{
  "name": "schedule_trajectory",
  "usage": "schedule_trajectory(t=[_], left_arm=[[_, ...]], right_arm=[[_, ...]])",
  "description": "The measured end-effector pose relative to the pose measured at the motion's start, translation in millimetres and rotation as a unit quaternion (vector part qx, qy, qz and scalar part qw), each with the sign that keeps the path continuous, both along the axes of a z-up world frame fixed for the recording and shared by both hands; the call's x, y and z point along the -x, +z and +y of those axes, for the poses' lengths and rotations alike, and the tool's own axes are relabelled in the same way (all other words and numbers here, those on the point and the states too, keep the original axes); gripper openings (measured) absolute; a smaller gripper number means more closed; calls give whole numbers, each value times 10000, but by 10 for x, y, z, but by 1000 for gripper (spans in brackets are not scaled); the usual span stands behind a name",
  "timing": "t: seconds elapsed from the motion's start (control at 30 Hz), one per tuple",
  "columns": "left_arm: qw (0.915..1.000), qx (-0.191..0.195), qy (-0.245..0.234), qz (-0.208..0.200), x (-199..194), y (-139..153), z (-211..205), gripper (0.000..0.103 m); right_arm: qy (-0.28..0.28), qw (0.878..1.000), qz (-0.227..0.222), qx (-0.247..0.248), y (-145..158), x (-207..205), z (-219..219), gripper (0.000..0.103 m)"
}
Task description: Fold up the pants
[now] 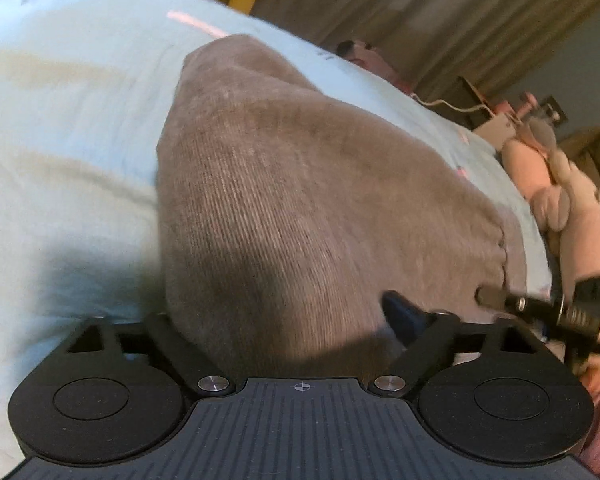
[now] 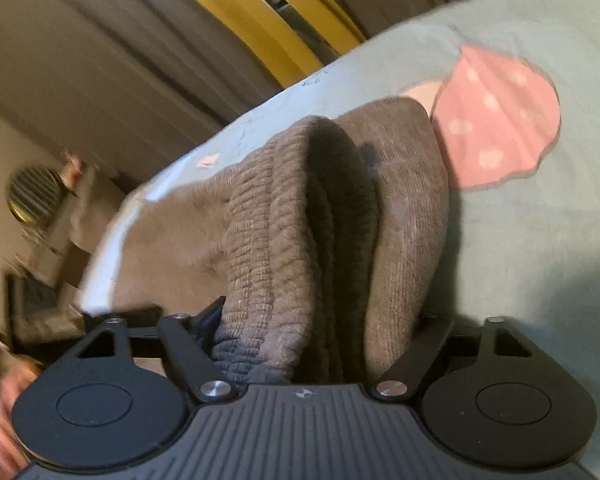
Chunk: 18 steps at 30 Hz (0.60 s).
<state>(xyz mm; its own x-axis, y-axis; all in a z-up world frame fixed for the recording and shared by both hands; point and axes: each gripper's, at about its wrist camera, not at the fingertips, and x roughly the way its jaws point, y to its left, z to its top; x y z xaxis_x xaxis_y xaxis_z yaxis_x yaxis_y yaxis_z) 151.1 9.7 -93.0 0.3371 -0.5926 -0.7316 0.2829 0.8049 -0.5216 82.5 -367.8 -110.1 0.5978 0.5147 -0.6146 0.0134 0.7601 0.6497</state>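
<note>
Directly between the jaws of both grippers, a pair of grey-brown ribbed knit pants (image 1: pixel 300 200) is seen spread on a pale blue bedsheet (image 1: pixel 68 128).

In the left wrist view, the ribbed cloth runs from the gripper's body up and away toward the far side of the bed, its near end bunched into the mouth of the left gripper (image 1: pixel 284 320). One dark fingertip (image 1: pixel 400 312) shows against the fabric on the right; the other finger is hidden behind the cloth. The jaws stand fairly wide apart with the pants between them, but whether the pads press on the cloth cannot be told.

In the right wrist view, the thick gathered waistband (image 2: pixel 268 248) is seen standing up in a fold, with a smoother layer of the pants (image 2: pixel 404 220) beside it on the right. Both layers pass down into the right gripper (image 2: pixel 316 328), whose fingers are mostly covered by the fabric. Its jaws are also held apart around the cloth, and a firm pinch cannot be confirmed.

Just beyond the pants, touching their far edge, a pink garment with white dots (image 2: pixel 496 120) is laid on the sheet. Pink plush toys (image 1: pixel 560 200) are seen past the bed's edge, and brown curtains (image 2: pixel 80 52) hang behind.
</note>
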Motion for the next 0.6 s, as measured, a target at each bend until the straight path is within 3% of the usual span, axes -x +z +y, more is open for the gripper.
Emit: schedule_trajectory(t=[0.17,0.2,0.27,0.37,0.6], left_arm=[[9996,119,194,162,-76,-69,30,89],[9993,95,321,156,-85,-56,10,80],[9988,-115,467,-37,-37,32,-66,62],[9978,-261,508,-350,84,223,-178,45],[9938,203,624,-892,-47,667,-276,43]], right_arm=[[11,9999,67,138,9,-104,124,92],[25,9996,50,270,27,-123,175,90],[39,9990,-17,435,61,-120,200,72],[-74,9998,-150,109,130,-81,167,66],[-365,9924,-1069,-483,414,-10,-18,58]])
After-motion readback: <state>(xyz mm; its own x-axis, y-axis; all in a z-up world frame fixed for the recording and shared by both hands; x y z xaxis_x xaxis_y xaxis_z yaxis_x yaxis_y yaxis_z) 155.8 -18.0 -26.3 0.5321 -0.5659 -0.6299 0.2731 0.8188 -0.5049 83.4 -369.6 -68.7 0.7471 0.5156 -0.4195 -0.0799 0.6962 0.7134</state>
